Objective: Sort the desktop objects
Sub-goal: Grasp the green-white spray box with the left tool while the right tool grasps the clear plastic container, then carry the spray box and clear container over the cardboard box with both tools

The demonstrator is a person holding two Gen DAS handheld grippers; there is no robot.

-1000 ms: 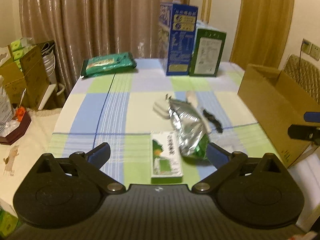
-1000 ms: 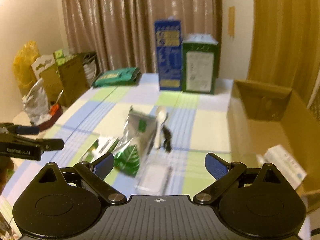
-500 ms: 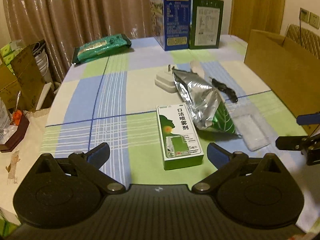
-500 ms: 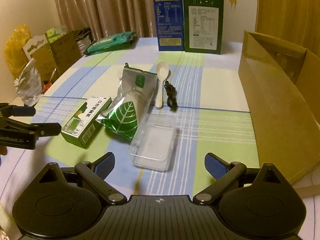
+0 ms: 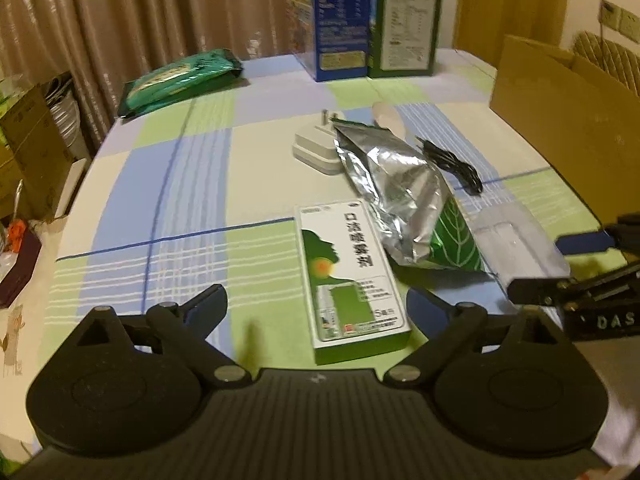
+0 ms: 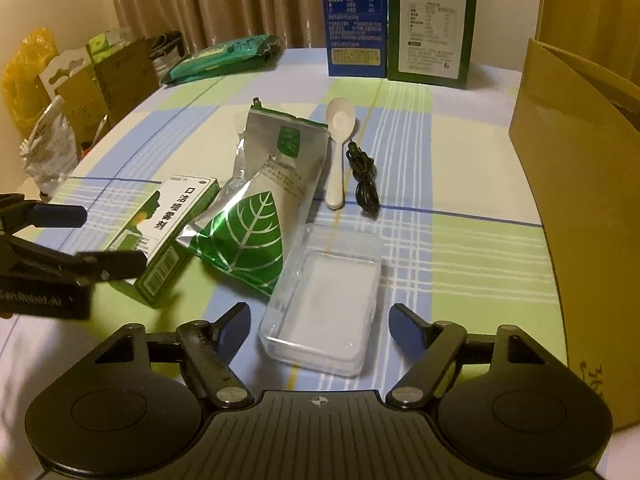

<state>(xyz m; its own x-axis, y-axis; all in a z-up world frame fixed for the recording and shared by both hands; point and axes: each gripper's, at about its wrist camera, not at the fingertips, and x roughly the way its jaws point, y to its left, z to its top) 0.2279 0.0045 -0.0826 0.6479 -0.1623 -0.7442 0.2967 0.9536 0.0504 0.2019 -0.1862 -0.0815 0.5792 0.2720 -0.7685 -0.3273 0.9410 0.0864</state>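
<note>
Both tools are sitting lower and closer to the counter than a second ago, and the things on the checked cloth are looming larger in both views. Green and white medicine box is lying flat on the counter, its near end between the fingers of the left tool, whose jaws are closing but are not touching it. Clear plastic tray is lying just ahead of the right tool, its near edge between the closing jaws, which are likewise standing clear of it. Between box and tray a silver and green foil pouch is resting, overlapping the box's far corner and touching the tray's edge. Beyond the pouch a white spoon is lying beside a coiled black cable, and a white charger plug is peeking out from behind the pouch. At the far edge a blue carton and a green carton are standing upright side by side, with a green flat packet lying well off to their left. An open cardboard box is standing along the counter's right side.
</note>
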